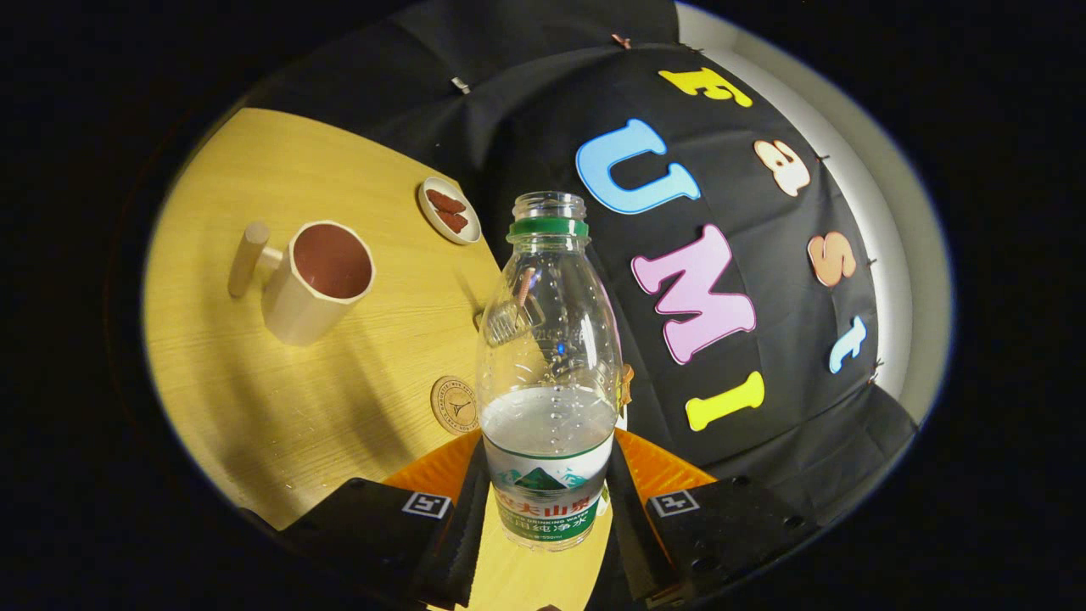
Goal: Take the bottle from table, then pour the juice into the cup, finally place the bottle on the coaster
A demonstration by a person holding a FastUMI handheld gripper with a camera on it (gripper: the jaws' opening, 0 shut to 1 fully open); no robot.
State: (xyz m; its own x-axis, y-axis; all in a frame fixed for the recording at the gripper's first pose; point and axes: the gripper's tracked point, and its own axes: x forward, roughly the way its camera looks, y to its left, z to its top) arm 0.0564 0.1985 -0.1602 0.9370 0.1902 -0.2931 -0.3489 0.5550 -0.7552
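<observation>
A clear plastic bottle (550, 339) with a green neck ring and no cap stands between my fingers. It is under half full of clear liquid. My gripper (547, 462) is shut on its labelled lower part, one finger pressing each side. A beige faceted cup (318, 284) with a reddish-brown inside and a peg-like handle stands on the wooden table (280, 424), beyond and to the left of the bottle. A round wooden coaster (456, 406) lies on the table just left of the bottle, close ahead of the left finger.
A small white dish (450, 210) with two red-brown pieces sits farther back near the table's far edge. A small wire object (507, 318) shows through the bottle, behind it. The black cloth wall rises right behind the table. The table looks slanted in this view.
</observation>
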